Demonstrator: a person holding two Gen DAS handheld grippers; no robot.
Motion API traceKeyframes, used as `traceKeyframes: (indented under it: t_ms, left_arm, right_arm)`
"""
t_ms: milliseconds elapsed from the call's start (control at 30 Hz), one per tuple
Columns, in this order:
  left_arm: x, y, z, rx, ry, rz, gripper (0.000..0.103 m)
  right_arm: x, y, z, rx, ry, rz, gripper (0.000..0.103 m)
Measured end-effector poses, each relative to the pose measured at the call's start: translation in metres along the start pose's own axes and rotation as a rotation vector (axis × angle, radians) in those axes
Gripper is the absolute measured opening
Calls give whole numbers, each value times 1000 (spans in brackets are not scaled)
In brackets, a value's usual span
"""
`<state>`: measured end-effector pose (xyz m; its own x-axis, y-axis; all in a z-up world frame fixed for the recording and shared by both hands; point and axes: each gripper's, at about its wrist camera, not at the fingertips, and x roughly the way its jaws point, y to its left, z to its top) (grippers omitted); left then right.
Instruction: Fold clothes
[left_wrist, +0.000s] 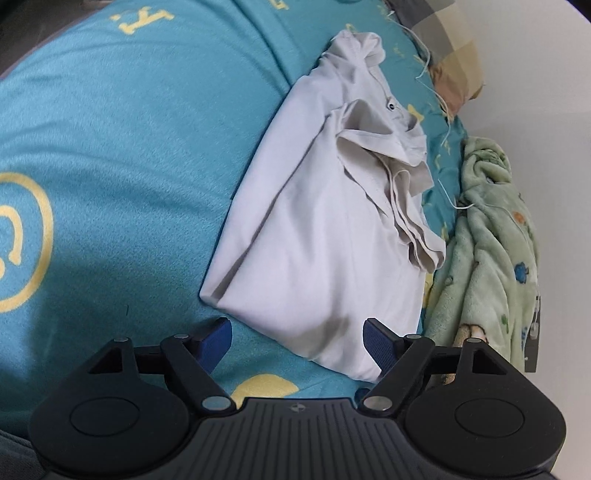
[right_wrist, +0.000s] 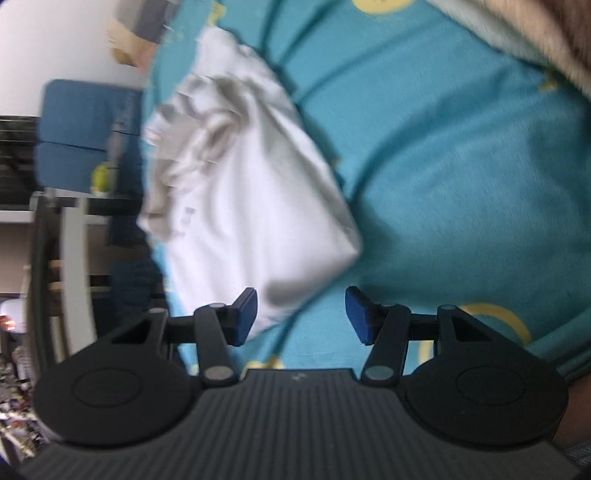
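A pale grey-white garment (left_wrist: 317, 236) lies folded into a rough long packet on a teal bedsheet (left_wrist: 129, 147), with its crumpled collar and a sleeve bunched at the far end. My left gripper (left_wrist: 297, 341) is open and empty, its blue pads just above the garment's near edge. In the right wrist view the same garment (right_wrist: 243, 206) shows blurred, lying on the sheet (right_wrist: 443, 166). My right gripper (right_wrist: 301, 315) is open and empty over the garment's near corner.
A green fleece blanket (left_wrist: 487, 251) lies bunched along the bed's right side by a white wall. A pillow (left_wrist: 454, 66) sits at the far end. In the right wrist view a blue chair (right_wrist: 85, 133) and a desk stand beyond the bed's edge.
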<state>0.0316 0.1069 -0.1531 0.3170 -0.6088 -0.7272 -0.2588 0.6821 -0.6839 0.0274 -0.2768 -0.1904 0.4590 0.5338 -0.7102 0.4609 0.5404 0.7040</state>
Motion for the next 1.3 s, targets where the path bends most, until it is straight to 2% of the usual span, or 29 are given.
traceKeyframes:
  t_ms: [133,200,267,367,533,667,800,833,867,1167,1300]
  left_arm:
    - [13,5,6,-49,25,-10,80]
    - [17,7,9,-78,15,-39,80]
    - [17,8,9,-92,3,-52,79]
    - [15,10,9,-101,-18,-72,75]
    - [11,11,8,-108,-58,-112,67]
    - [10,15,7,-120,-72,-115,55]
    - [6,17,7,-126,-97,-133,31]
    - [5,17,6,-127,-107,-138,20]
    - [4,17,6,-129,-119,-144,16]
    - [-38,-9,4,-135,-225,-192,10]
    - [-71,-38,-4,-75,-291,-196,9]
  right_arm:
    - [1,-1,1,18,-65,46,55]
    - [2,0,5,12,-103,39,51]
    - [1,0,6,10,-131,33,25]
    - [-4,1,5,14,-159,64,13]
    - [-15,8,7,-10,-198,142,10]
    - [-20,11,8,-33,-212,155,10]
    - [-24,11,9,-37,-222,167,10]
    - [-25,11,9,-36,-225,170,10]
    - [-25,12,9,-35,-228,172,10]
    - [-42,23,7,-35,-253,198,10]
    - [-66,45,-1,-64,-293,198,9]
